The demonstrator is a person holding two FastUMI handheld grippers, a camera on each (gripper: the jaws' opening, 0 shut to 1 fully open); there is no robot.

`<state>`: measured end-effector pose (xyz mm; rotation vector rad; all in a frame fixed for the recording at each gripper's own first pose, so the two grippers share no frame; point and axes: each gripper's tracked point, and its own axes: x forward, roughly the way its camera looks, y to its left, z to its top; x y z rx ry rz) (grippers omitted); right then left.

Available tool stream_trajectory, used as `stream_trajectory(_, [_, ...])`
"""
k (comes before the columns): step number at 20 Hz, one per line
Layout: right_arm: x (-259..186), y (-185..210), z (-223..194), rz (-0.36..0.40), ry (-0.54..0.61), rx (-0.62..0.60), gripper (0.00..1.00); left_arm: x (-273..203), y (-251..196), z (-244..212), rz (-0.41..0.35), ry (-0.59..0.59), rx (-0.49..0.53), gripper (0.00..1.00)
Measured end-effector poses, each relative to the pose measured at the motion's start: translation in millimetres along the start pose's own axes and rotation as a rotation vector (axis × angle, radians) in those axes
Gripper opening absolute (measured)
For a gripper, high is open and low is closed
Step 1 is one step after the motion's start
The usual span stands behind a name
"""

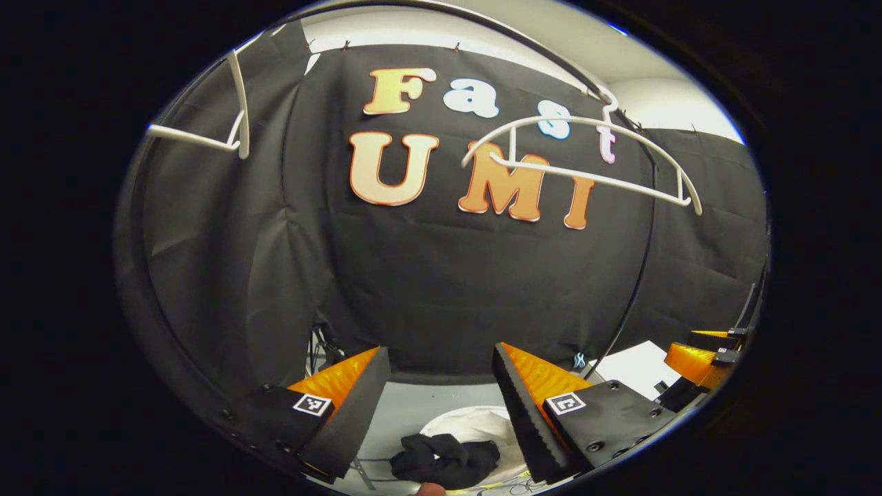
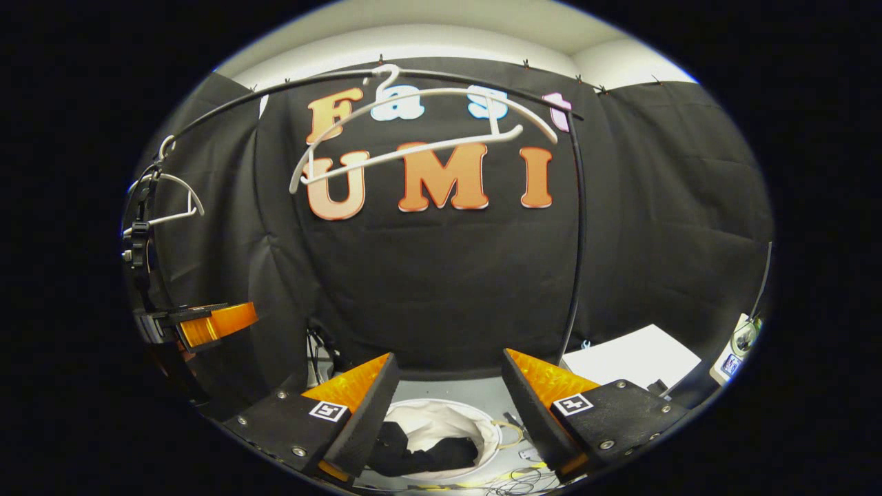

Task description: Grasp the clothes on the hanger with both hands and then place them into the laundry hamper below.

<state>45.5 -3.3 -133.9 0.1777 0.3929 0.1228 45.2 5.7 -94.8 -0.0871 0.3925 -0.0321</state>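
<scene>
Now, left gripper (image 1: 437, 406): fingers apart, empty.
Right gripper (image 2: 448, 406): fingers apart, empty.
Clothes (image 2: 420, 451): dark, lying in white laundry hamper (image 2: 448, 420) below.
Hanger (image 2: 420, 134): bare, on rail.

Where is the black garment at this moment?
The black garment lies inside the white laundry hamper on the floor, seen low in both views between the open fingers, below the bare white hanger.
</scene>
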Motion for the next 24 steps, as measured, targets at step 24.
stream_trajectory(24, [-74.8, -65.9, 118.7, -0.143, -0.326, -0.050, 1.00, -43.8, 6.8, 122.9, 0.006, -0.386, 0.037, 0.97])
